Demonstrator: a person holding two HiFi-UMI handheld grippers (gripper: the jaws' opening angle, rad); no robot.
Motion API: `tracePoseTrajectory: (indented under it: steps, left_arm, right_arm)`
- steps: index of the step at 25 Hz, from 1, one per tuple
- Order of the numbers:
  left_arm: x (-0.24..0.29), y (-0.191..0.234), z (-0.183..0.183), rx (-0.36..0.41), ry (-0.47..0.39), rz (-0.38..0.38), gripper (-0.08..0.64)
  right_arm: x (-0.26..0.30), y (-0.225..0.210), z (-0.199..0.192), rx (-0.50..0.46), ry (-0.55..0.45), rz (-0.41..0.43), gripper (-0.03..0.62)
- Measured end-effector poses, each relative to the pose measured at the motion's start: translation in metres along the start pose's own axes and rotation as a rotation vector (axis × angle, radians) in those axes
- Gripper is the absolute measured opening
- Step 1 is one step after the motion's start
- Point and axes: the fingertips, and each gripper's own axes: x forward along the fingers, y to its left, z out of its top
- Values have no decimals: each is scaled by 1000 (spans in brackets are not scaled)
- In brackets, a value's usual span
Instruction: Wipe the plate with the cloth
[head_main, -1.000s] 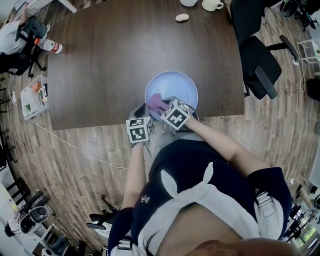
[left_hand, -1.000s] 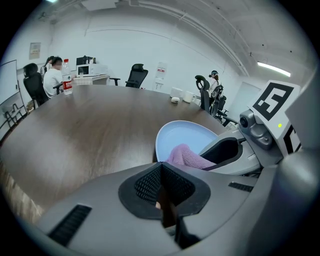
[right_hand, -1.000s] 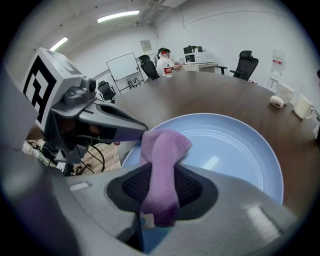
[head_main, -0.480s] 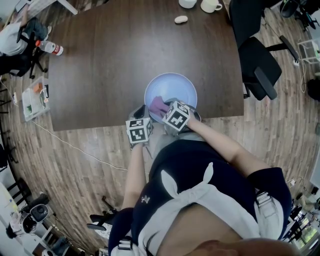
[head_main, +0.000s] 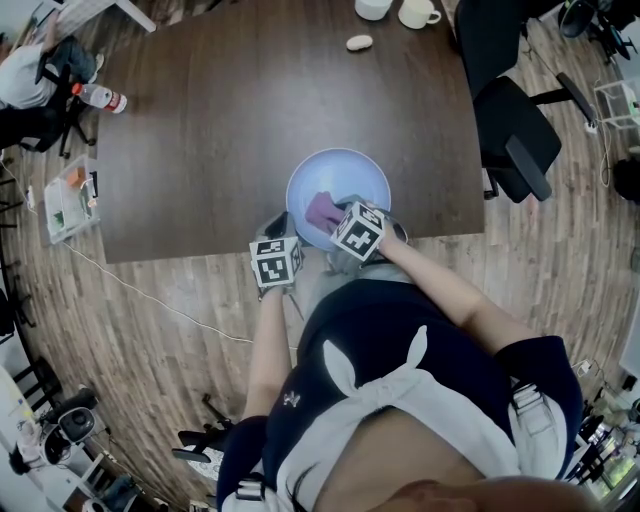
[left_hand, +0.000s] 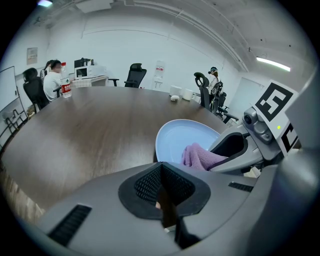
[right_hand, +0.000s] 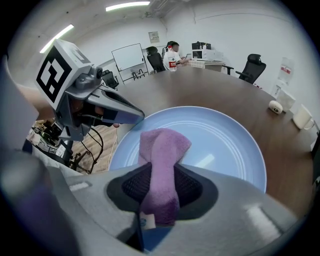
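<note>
Head view: high overhead, facing steeply down, far off; takes in the whole table (head_main: 200, 150). Left gripper view: close behind its jaws, facing across the table; plate (left_hand: 175, 142) ahead-right of them. Right gripper view: close behind its jaws, plate directly beyond. Shared by all: plate, cloth (right_hand: 162, 150).

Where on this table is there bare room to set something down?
Free: the wide bare table left of and beyond the plate, up to the bottle at its far-left corner. Crowded: the near edge, where the left gripper and the right gripper with the cloth meet the plate; also the cups far right.
</note>
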Motion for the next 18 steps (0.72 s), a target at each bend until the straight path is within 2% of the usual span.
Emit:
tracePoseTrajectory:
  steps: [18]
  left_arm:
    - [0, -3, 0, 21, 8, 25, 5]
  right_arm:
    - [-18, -46, -21, 83, 33, -40, 130]
